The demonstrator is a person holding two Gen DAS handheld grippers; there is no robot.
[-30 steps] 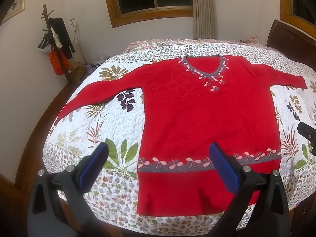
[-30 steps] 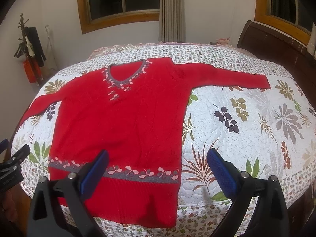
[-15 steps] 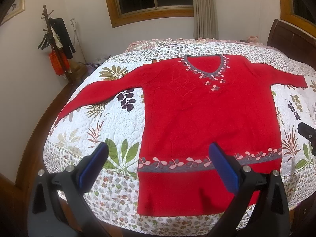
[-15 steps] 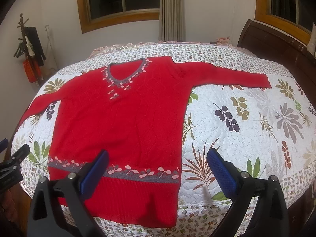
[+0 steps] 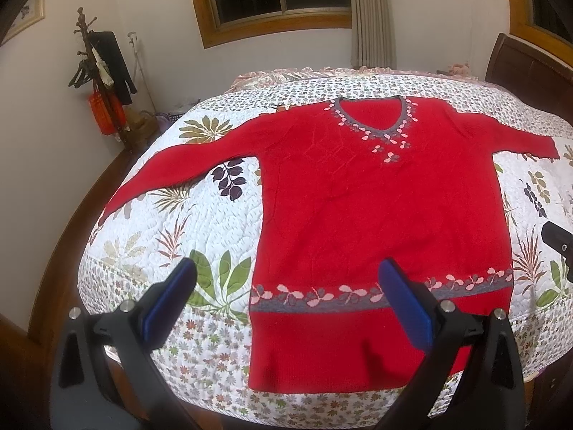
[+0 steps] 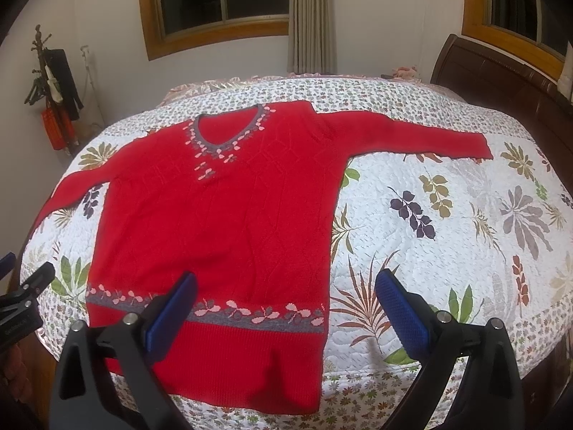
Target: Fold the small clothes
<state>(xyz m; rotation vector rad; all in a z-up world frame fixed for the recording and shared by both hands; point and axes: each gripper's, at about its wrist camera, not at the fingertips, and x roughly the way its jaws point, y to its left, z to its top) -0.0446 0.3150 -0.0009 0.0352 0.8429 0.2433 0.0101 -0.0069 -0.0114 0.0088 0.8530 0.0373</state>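
1. The red knitted V-neck sweater with a grey and pink leaf band (image 5: 376,215) lies flat and face up on the white quilted bedspread with printed leaves (image 5: 215,222). Both sleeves are spread out to the sides, and its hem hangs a little over the near edge of the bed.
2. I judge it soft and limp, a bit thick, not slippery and not fragile. It will sag when it is lifted. Good places to take hold seem to be the left sleeve cuff (image 5: 118,204), the right sleeve cuff (image 6: 480,145) or a hem corner.
3. The left gripper with blue pads (image 5: 286,297) hovers above the hem's left part, jaws wide apart, holding nothing.
4. The right gripper with blue pads (image 6: 286,304) hovers over the hem's right corner, jaws also wide apart and empty.
5. Against one second ago, almost nothing differs: the sweater keeps its shape and the grippers have only drifted very slightly.
6. The dark wooden headboard (image 6: 501,71) stands at the right.
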